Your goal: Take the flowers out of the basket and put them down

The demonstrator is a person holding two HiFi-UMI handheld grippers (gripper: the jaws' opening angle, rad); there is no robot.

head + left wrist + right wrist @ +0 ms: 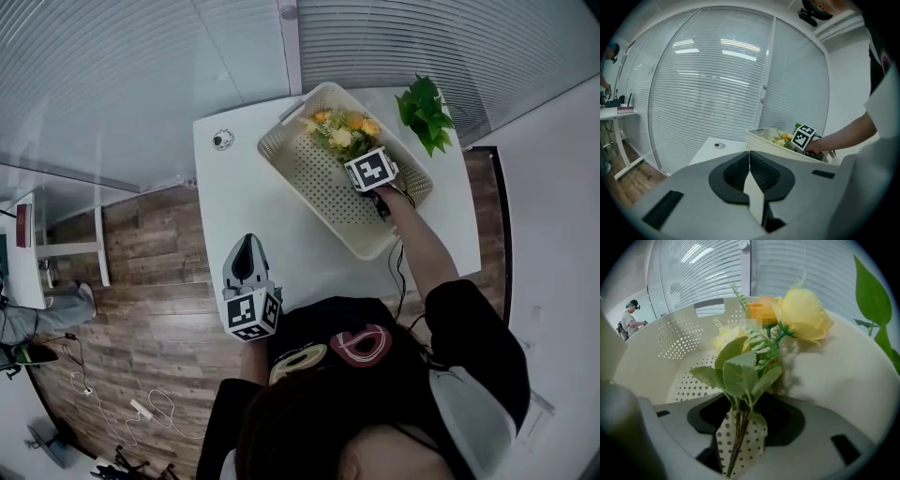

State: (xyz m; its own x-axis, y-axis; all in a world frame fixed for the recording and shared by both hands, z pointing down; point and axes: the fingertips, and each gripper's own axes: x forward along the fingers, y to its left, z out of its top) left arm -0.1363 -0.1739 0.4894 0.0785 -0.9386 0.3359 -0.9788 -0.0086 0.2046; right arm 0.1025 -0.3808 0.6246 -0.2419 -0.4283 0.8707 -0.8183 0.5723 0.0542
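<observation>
The basket (281, 161) lies slantwise on the white table (234, 211), one end near the far edge, its right long wall close to the right edge; the left half of the table, out to its left edge, lies bare save for a small round fitting (222, 140) by the far left corner. A leafy plant (427, 112) stands at the far right corner, just beside the basket's far wall.

The flowers (342, 131) lie in the basket's far end – long axis roughly along the basket's own, yellow and orange blooms toward the far end wall, stems running back toward the person. The right gripper (740, 425) reaches down into the basket; its jaws stand apart with the bundled stems between them, perforated floor showing on either side of the stems, so nothing is clamped.

The left gripper (749, 164) hangs off the table's near edge at the left – jaws closed together, empty, pointing toward the basket.
</observation>
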